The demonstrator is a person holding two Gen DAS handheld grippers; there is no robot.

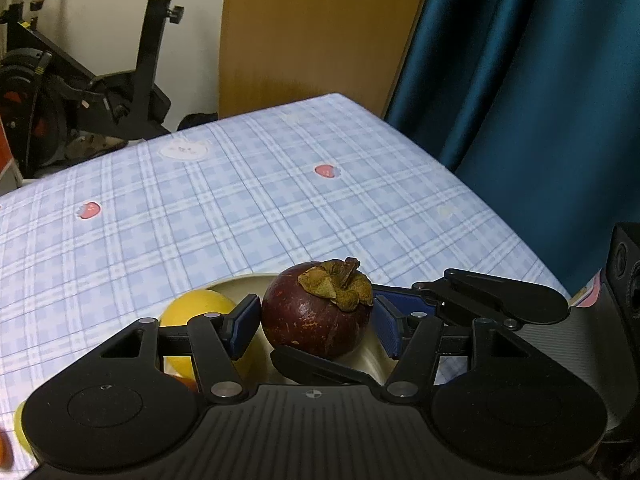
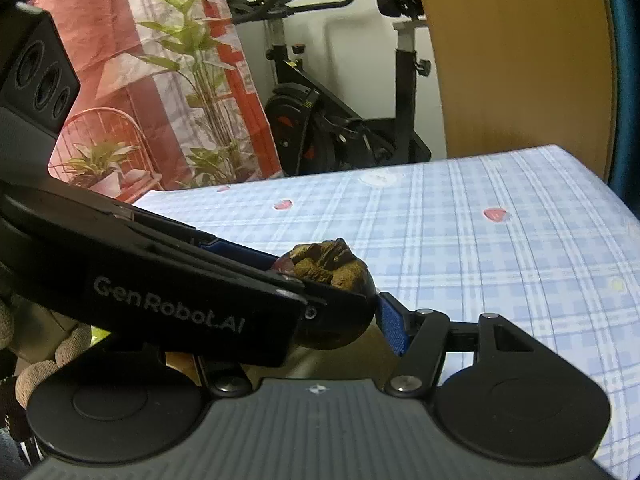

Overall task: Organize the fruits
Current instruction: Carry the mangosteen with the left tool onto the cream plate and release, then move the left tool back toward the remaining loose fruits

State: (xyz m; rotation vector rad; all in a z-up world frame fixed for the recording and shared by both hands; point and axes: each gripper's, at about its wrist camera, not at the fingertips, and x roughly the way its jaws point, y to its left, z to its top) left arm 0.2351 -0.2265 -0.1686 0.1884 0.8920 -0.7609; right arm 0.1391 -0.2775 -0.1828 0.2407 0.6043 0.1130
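Note:
A dark purple mangosteen [image 1: 316, 312] with a dry brown cap sits between the blue pads of both grippers, over a cream plate [image 1: 240, 284]. My left gripper [image 1: 316, 322] has its pads against the fruit's sides. My right gripper comes in from the right in the left wrist view; one finger [image 1: 472, 292] passes behind the fruit and one below it. In the right wrist view the mangosteen [image 2: 332, 268] sits at my right gripper [image 2: 340, 320], whose right pad [image 2: 392, 328] touches it; the left gripper's body [image 2: 160, 292] hides the other pad. A yellow fruit [image 1: 196, 308] lies on the plate at left.
The table wears a blue plaid cloth [image 1: 280, 200] with small strawberry prints. Another yellow fruit [image 1: 20, 432] shows at the lower left edge. A blue curtain [image 1: 540, 80] hangs at the right, a wooden panel [image 1: 312, 32] behind. An exercise bike [image 2: 340, 120] and plants [image 2: 192, 80] stand beyond the table.

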